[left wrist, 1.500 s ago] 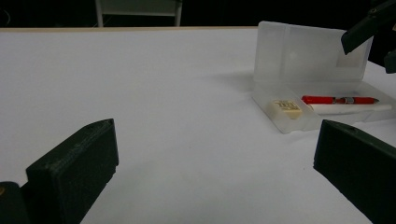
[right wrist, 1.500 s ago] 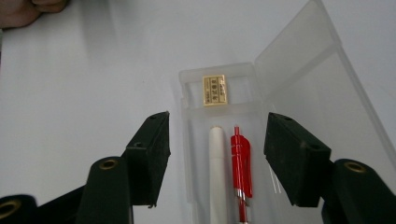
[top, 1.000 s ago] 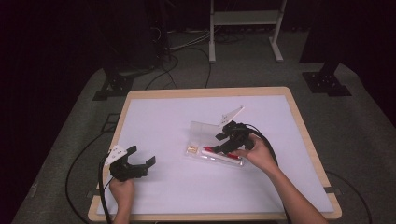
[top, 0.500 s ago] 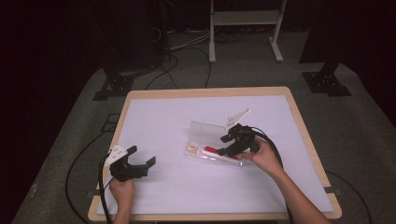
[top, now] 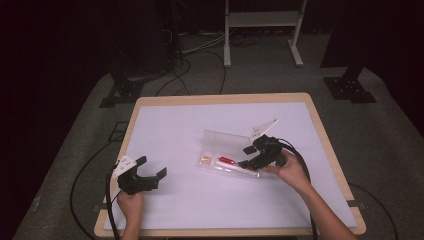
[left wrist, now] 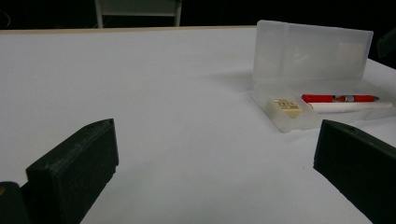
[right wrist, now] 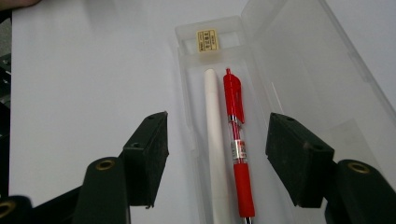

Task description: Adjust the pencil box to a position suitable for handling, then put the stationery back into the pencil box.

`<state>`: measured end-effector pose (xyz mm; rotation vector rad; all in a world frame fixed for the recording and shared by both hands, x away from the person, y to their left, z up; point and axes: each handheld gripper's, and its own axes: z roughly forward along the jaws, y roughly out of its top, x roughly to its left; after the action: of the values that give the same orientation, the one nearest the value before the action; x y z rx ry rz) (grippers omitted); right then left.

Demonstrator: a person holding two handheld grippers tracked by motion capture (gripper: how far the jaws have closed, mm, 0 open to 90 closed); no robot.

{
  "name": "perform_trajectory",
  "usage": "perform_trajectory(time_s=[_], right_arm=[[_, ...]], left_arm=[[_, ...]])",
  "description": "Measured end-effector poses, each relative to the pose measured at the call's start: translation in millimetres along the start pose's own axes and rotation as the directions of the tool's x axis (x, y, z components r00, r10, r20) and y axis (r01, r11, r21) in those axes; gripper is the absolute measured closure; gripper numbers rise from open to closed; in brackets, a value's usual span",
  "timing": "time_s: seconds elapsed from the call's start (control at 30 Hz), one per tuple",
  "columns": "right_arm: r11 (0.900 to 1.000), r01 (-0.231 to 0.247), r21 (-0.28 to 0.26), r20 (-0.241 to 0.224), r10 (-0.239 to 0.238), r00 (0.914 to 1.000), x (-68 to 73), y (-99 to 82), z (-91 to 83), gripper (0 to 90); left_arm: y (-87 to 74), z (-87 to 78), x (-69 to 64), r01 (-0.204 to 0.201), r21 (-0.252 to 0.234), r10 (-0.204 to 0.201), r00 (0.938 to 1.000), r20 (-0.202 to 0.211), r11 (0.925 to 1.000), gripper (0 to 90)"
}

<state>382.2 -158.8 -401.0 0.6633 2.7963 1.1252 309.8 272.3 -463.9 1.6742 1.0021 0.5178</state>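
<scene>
The table [top: 165, 125] spans the middle of the high view, and the open case [top: 227, 165] lies right of its centre with its clear lid [top: 225, 137] standing up along the far side. The case's long axis runs left to right across that frame, tilted slightly down toward the right.

The right gripper [top: 252, 157] sits at the case's right end, jaws wide apart and holding nothing. In the right gripper view [right wrist: 217, 161] the tray runs up the middle of the frame, so the gripper looks straight along the case's length, and its two jaws stand on either side of the tray's near end. This hand is by far the nearer one. The left gripper [top: 150, 167] rests at the lower left of the table, well apart from the case, also wide and empty; in the left gripper view the case [left wrist: 299, 112] shows at the upper right, beyond the open jaws.

Inside the tray, a red pen [right wrist: 238, 140] and a white stick [right wrist: 212, 135] lie side by side, touching or nearly so, both parallel to the case's long axis. The pen's clip end points away from the right gripper, toward the top of that frame, and its grip end lies between the jaws. A small eraser [right wrist: 207, 40] sits crosswise in the far end, beyond both tips.

A pick of either one likely means closing across its width, not along it.
</scene>
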Motion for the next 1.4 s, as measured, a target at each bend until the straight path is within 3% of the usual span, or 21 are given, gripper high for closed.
perform_trajectory(time_s=[1.4], right_arm=[[0.9983,-0.054,-0.023,0.022,0.054,0.9983,-2.7,-50.1,-31.3,37.3]], left_arm=[[0.2,0.6,-0.6,-0.005,0.008,0.005,1.0,-0.004,1.0,0.0]])
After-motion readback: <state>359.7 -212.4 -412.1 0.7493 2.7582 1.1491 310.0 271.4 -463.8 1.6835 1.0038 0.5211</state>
